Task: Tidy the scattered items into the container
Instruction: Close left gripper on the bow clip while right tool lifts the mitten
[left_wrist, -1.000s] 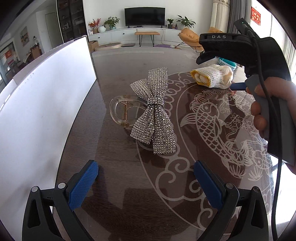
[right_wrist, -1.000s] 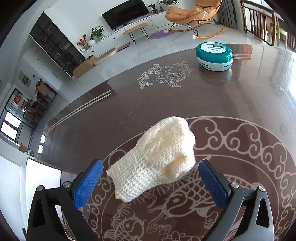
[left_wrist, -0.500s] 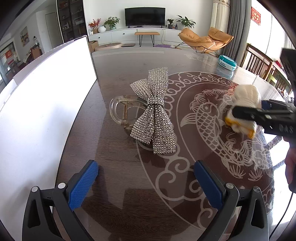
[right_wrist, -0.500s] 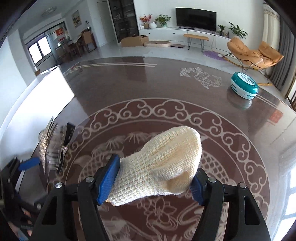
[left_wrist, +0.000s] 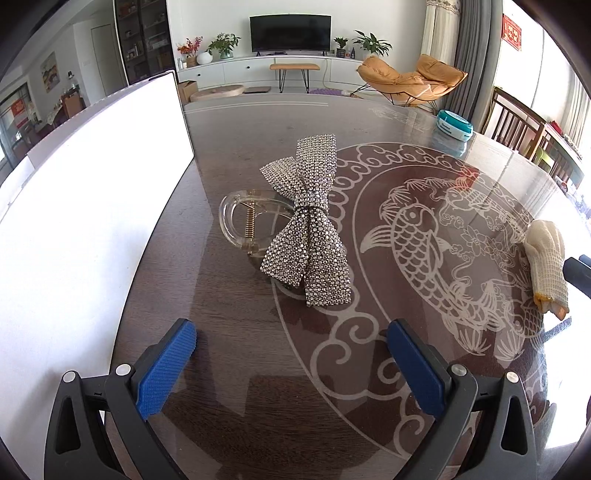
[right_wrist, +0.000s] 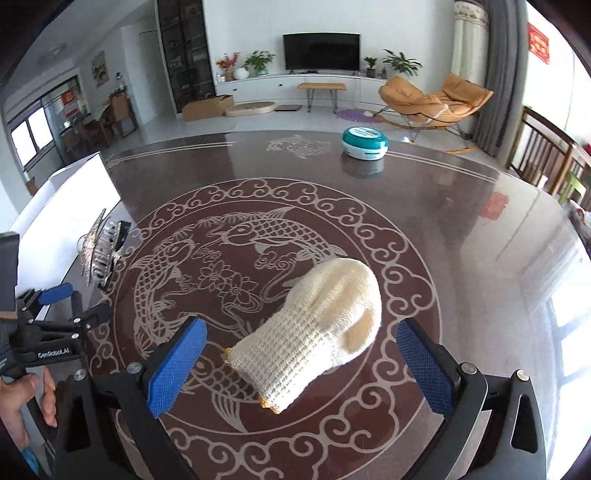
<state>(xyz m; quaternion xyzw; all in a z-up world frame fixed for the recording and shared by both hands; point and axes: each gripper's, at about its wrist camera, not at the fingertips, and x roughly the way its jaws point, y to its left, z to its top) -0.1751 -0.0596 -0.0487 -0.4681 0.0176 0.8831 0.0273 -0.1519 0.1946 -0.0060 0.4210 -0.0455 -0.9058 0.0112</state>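
Observation:
A cream knitted glove (right_wrist: 314, 332) lies on the dark table between the open blue pads of my right gripper (right_wrist: 301, 365); the pads stand apart from it. The glove also shows at the right edge of the left wrist view (left_wrist: 546, 266). A rhinestone bow hair clip (left_wrist: 310, 225) with a clear claw lies ahead of my open, empty left gripper (left_wrist: 291, 365). It shows edge-on at the left of the right wrist view (right_wrist: 99, 251). A white container (left_wrist: 81, 206) stands along the table's left side.
A teal round tin (right_wrist: 365, 142) sits at the far side of the table (left_wrist: 236, 369); it also shows in the left wrist view (left_wrist: 454, 124). Wooden chairs (left_wrist: 517, 125) stand beyond the right edge. The left gripper's body (right_wrist: 44, 332) shows at the left.
My right gripper was shut on the glove and carried it toward me and rightward; now its jaws have opened and the glove lies on the table. The left gripper has not moved.

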